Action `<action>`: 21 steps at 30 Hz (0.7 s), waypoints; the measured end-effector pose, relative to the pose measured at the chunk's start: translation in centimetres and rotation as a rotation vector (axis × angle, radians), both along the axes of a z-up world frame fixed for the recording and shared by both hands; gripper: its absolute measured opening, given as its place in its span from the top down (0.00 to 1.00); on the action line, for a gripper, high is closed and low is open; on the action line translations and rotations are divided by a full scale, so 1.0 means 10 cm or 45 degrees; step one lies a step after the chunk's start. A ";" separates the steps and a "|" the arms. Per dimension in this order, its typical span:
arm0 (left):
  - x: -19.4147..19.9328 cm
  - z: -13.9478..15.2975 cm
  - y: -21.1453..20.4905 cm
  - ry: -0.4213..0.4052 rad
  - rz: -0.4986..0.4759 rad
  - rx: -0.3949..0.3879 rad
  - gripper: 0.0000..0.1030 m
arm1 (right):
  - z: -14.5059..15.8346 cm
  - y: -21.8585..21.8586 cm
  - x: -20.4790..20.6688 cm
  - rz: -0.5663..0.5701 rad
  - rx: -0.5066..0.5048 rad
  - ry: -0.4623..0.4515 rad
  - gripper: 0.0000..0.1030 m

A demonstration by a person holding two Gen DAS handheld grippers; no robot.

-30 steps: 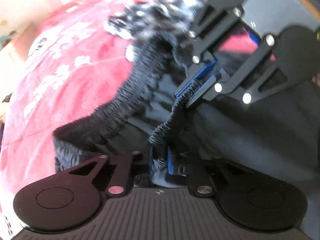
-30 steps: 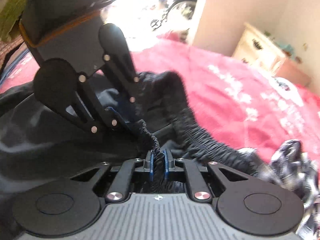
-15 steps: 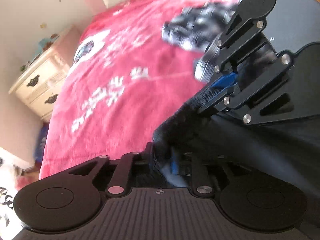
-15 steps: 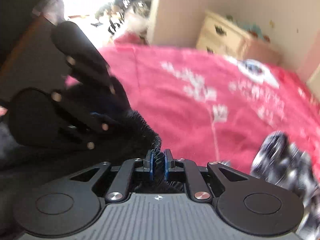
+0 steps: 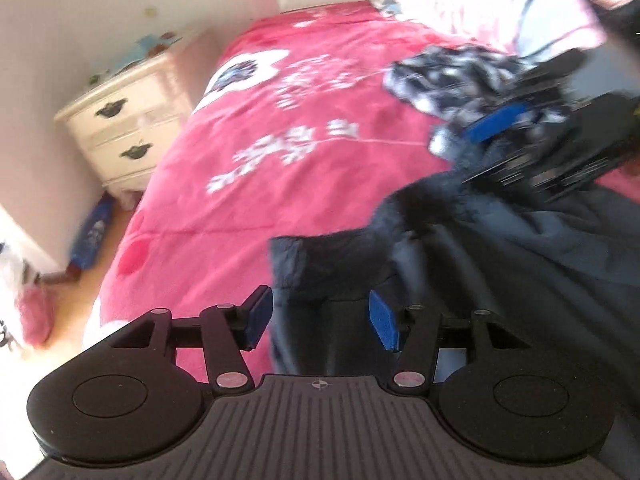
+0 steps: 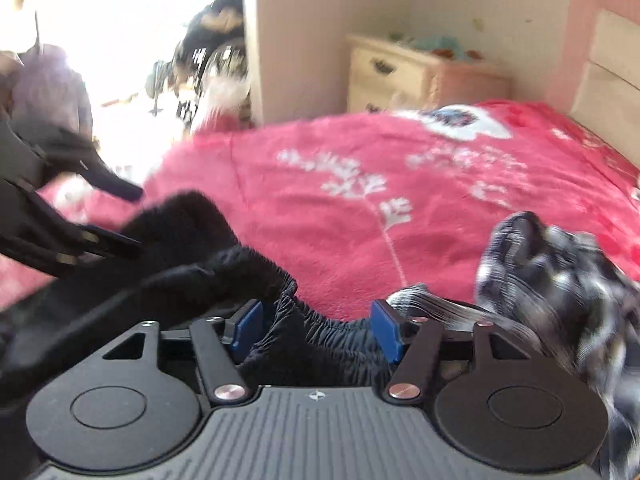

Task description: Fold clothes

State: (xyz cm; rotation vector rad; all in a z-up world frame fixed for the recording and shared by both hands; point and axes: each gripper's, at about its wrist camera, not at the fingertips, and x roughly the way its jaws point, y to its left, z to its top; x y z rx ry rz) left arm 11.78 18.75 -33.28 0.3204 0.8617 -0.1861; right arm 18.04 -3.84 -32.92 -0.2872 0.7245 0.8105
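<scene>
Red bedspread [image 5: 248,200] with white flowers fills the ground under both my tools. At 6 o'clock my left gripper [image 5: 320,320] stands spread, the dark trousers [image 5: 500,264] lying between its blue pads [image 5: 258,316] unpinched. My right gripper [image 6: 316,330] is spread too, the gathered waistband [image 6: 320,320] slack between its pads. At 3 o'clock sits a black-and-white garment [image 6: 560,276]. Far off at 1 o'clock stands a cream dresser [image 6: 396,76].
</scene>
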 end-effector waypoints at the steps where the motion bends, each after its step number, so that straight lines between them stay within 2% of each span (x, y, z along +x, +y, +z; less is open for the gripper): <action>1: 0.01 -0.02 0.02 -0.002 0.020 0.010 0.48 | 0.05 -0.10 -0.06 -0.026 0.033 0.003 0.34; 4: 0.06 -0.09 0.06 -0.009 0.061 0.010 0.49 | 0.11 -0.36 -0.24 -0.098 0.076 0.026 0.34; 6: 0.10 -0.14 0.05 -0.010 0.058 0.012 0.58 | 0.06 -0.51 -0.35 -0.162 0.074 0.057 0.34; 8: 0.13 -0.18 0.04 -0.007 0.052 0.003 0.91 | -0.02 -0.64 -0.42 -0.213 0.068 0.098 0.35; 9: 0.12 -0.16 0.04 -0.014 0.061 -0.016 0.95 | -0.08 -0.68 -0.45 -0.230 0.060 0.110 0.35; 12: 0.10 -0.05 0.15 -0.048 0.105 -0.119 0.96 | -0.26 -0.76 -0.47 -0.275 0.002 0.146 0.37; 16: 0.19 -0.01 0.45 -0.017 0.250 -0.228 0.96 | -0.44 -0.86 -0.43 -0.342 -0.005 0.207 0.39; 19: 0.27 -0.09 0.55 -0.024 0.353 -0.259 0.95 | -0.53 -0.93 -0.43 -0.381 0.033 0.229 0.39; 21: 0.32 -0.19 0.52 -0.024 0.399 -0.243 0.94 | -0.55 -0.95 -0.42 -0.389 0.041 0.226 0.39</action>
